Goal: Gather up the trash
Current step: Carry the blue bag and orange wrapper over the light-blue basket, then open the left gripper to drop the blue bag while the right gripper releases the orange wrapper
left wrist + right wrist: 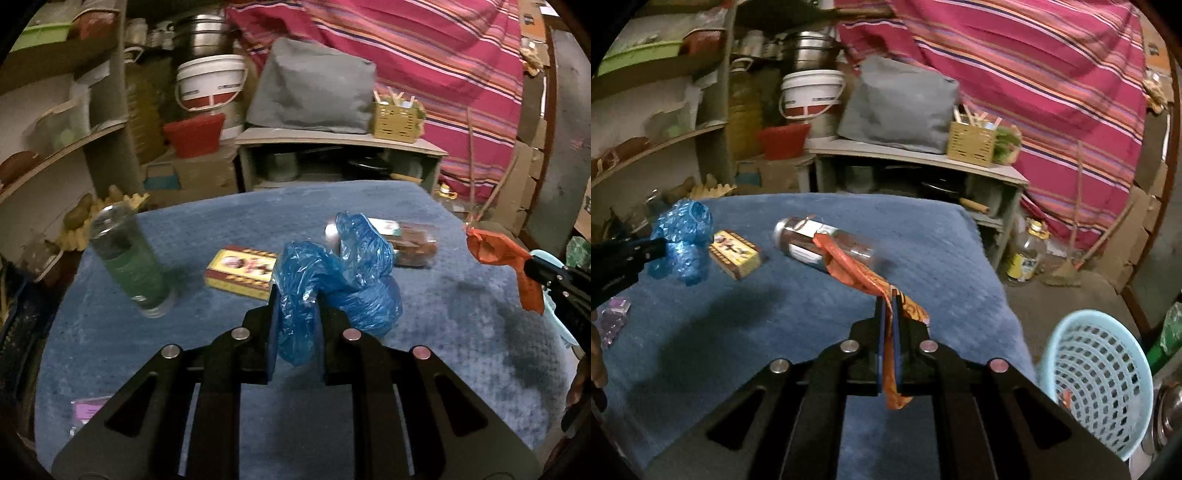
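Note:
My left gripper (297,295) is shut on a crumpled blue plastic bag (343,280) and holds it above the blue-covered table (424,229). The bag also shows in the right wrist view (683,240). My right gripper (888,295) is shut on an orange wrapper (849,266), held over the table's right part; the wrapper also shows in the left wrist view (502,258). A light blue mesh basket (1097,380) stands off the table's right edge, lower right of the right gripper.
On the table lie a yellow box (240,273), a clear plastic jar on its side (823,240), an upright green-tinted glass (129,262) and a small purple packet (615,317). Shelves, buckets and a low cabinet stand behind.

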The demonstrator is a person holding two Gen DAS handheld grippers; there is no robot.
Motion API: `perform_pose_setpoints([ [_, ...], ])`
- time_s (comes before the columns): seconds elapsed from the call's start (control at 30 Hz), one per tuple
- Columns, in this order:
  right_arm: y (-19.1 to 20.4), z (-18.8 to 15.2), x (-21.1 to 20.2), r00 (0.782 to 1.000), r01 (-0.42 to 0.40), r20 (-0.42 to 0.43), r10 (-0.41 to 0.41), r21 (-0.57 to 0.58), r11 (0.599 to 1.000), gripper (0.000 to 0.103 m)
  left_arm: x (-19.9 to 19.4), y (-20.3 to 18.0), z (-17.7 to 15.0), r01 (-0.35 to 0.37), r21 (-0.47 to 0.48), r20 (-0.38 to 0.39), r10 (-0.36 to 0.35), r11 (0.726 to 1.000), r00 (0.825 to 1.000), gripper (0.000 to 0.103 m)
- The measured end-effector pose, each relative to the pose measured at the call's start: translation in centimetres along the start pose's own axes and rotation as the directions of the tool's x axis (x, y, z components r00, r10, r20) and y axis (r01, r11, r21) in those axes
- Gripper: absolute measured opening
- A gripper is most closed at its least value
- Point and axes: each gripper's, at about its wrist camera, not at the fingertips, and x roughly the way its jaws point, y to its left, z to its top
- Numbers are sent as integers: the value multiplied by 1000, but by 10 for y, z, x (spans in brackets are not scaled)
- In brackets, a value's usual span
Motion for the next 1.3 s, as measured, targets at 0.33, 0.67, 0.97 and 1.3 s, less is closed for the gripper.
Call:
perform_pose_setpoints([
  [0.33,-85,-8,-24,999,42,22,-44,88,995,4,-6,-106,9,26,103,55,-31,994,998,14],
  [0.67,-213,-39,-53,980,194,5,-200,220,956,4,-5,-265,13,197,228,46,-213,953,976,14],
  [0.97,-283,-69,-63,965,257,-23,-263,300,919,4,15,-366,-7,296,279,-14,-304,914,952,14],
  [1.3,-321,-93,-64,962,268,-58,-266,364,892,4,47,-397,-15,353,223,-106,-338,909,935,44],
])
